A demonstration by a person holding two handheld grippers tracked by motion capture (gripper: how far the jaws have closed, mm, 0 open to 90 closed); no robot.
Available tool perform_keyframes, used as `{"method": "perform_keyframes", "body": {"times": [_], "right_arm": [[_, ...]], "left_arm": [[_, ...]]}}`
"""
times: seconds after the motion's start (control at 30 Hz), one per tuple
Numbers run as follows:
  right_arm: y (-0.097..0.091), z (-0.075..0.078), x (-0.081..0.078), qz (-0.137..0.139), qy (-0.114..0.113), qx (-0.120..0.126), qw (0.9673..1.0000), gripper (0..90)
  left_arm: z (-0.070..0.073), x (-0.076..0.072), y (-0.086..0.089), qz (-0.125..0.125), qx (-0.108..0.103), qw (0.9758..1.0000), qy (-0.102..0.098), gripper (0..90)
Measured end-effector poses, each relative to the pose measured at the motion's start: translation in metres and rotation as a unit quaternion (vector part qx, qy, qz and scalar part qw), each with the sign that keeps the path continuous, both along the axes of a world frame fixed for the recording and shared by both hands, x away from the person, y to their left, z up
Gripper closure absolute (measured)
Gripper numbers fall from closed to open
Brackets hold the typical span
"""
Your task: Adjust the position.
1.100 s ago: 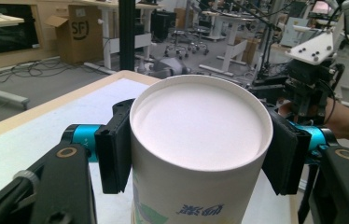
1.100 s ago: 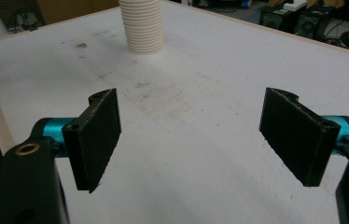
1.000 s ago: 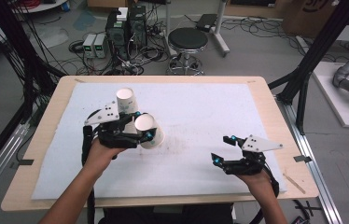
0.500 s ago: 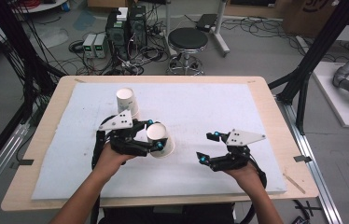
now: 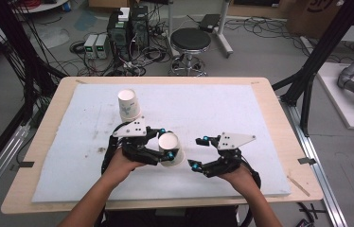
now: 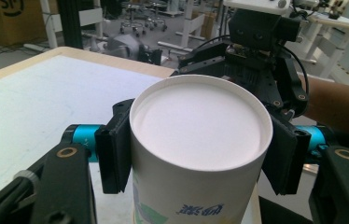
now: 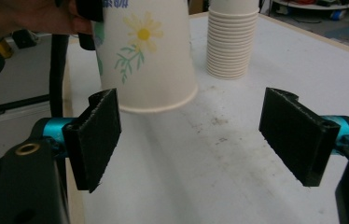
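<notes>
A white paper cup (image 5: 170, 149) with a flower print hangs upside down just above the white mat, and my left gripper (image 5: 164, 144) is shut on its sides. In the left gripper view the cup's base (image 6: 200, 126) faces the camera between the two black pads (image 6: 116, 149). My right gripper (image 5: 195, 152) is open, just right of the cup, and holds nothing. From the right gripper view the held cup (image 7: 144, 56) hangs ahead of the open right gripper (image 7: 196, 135), slightly to the left. A stack of upside-down cups (image 5: 128, 105) stands at the back left (image 7: 232, 39).
The white mat (image 5: 241, 109) covers most of a wooden table (image 5: 279, 118). Beyond the far edge are a black stool (image 5: 190, 42) and electronics boxes (image 5: 128, 26) on the floor. Black frame posts (image 5: 317, 61) rise at the right and left.
The left gripper has carried the cup to the right and nearer the front edge. The right gripper has moved left toward it, staying open.
</notes>
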State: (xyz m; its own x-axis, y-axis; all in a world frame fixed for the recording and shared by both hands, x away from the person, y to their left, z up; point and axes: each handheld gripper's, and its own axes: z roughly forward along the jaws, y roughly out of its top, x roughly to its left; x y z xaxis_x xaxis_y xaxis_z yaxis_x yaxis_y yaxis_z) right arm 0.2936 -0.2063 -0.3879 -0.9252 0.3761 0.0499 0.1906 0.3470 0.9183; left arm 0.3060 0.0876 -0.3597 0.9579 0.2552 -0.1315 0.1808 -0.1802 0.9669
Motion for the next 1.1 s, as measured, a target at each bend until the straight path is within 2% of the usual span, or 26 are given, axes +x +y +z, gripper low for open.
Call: {"method": "perform_keyframes", "body": {"times": [0.13,0.57,0.67,1.0,1.1], "right_arm": [[0.003,-0.001,-0.001,0.01,0.003,-0.002,0.9999,21.3],[0.009,-0.001,-0.003,0.032,0.01,0.0,0.9994,21.4],[0.011,-0.001,-0.003,0.038,0.013,0.0,0.9992,24.4],[0.017,-0.003,-0.002,0.058,0.026,0.004,0.998,24.5],[0.018,-0.004,-0.001,0.064,0.032,0.008,0.9974,27.1]], "left_arm": [[-0.002,0.001,-0.006,-0.013,0.002,0.9999,-0.001,35.7],[-0.005,0.0,-0.019,-0.031,0.003,0.9995,0.001,35.7],[-0.005,0.0,-0.022,-0.036,0.002,0.9994,0.0,35.8],[-0.006,0.001,-0.027,-0.051,-0.008,0.9987,0.001,36.0],[-0.006,0.0,-0.028,-0.053,-0.009,0.9986,0.001,36.1]]}}
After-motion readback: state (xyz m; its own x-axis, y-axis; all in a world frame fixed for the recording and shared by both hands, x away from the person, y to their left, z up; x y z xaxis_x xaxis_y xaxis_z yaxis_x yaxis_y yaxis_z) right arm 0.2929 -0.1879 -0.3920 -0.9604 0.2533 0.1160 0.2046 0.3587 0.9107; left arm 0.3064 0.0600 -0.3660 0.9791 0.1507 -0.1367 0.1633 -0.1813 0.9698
